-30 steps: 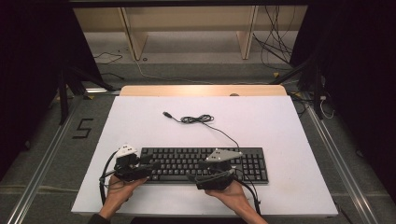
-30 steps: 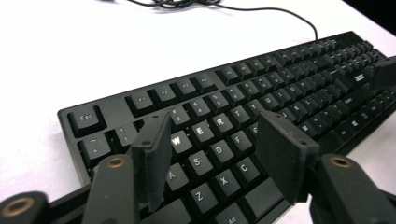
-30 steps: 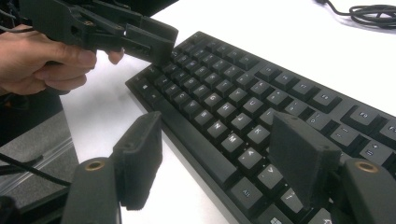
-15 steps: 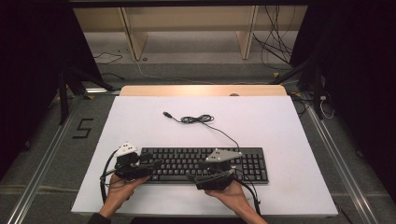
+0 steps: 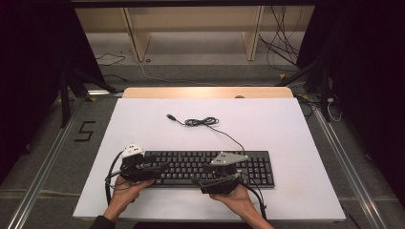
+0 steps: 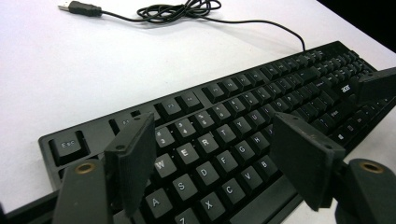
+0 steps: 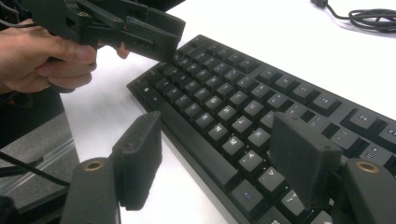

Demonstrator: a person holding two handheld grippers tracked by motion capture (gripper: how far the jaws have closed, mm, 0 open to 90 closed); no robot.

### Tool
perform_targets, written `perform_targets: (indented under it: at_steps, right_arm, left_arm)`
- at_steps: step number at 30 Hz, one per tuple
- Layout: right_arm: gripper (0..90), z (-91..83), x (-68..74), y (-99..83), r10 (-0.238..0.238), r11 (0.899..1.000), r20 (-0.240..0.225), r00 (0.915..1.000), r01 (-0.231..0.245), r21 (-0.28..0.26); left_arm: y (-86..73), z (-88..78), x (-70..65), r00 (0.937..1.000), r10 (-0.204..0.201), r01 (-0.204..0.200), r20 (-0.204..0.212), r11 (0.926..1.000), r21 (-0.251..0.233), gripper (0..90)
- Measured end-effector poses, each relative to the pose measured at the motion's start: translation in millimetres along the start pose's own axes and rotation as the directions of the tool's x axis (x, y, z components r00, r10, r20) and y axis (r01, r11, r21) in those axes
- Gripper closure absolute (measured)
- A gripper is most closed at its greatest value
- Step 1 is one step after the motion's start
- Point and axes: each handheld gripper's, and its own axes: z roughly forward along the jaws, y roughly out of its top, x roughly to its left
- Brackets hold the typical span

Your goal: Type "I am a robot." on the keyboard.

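The left gripper [image 6: 212, 158] hovers above the left end of the black keyboard [image 5: 210, 167]. Its jaws have just been opening and now stand wide, with nothing clamped; between them show the letter keys from W and E down to X and C. The right gripper [image 7: 219, 154] also stands with its jaws spread wide and grips nothing, poised over the keyboard's near edge around the space bar and the bottom letter row. In the high view the left gripper [image 5: 160, 167] sits at the keyboard's left end and the right gripper [image 5: 210, 168] over its middle, each held by a hand that comes in from the near side of the keyboard.

The keyboard lies flat on the white table [image 5: 286, 124], lengthwise, close to the table's near edge. From the keyboard's far edge a thin black cable [image 5: 203, 122] runs away to a loose coil, ending in a USB plug [image 5: 170, 117] beyond the keyboard.
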Motion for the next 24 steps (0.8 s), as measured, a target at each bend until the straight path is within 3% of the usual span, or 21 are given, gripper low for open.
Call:
perform_targets:
  at_steps: [18,24]
  right_arm:
    - [35.6,-0.4,1.2,0.4,0.0,1.0,-0.006,1.0,0.0,-0.001]
    - [53.2,0.8,2.6,-0.3,-0.021,1.0,-0.001,0.9998,0.021,0.004]
  left_arm:
    - [7.2,4.8,-0.5,1.0,0.003,-0.003,0.0,1.0,-0.007,31.0]
    - [7.7,5.2,-1.7,1.0,-0.003,0.003,0.008,0.9999,-0.014,30.3]
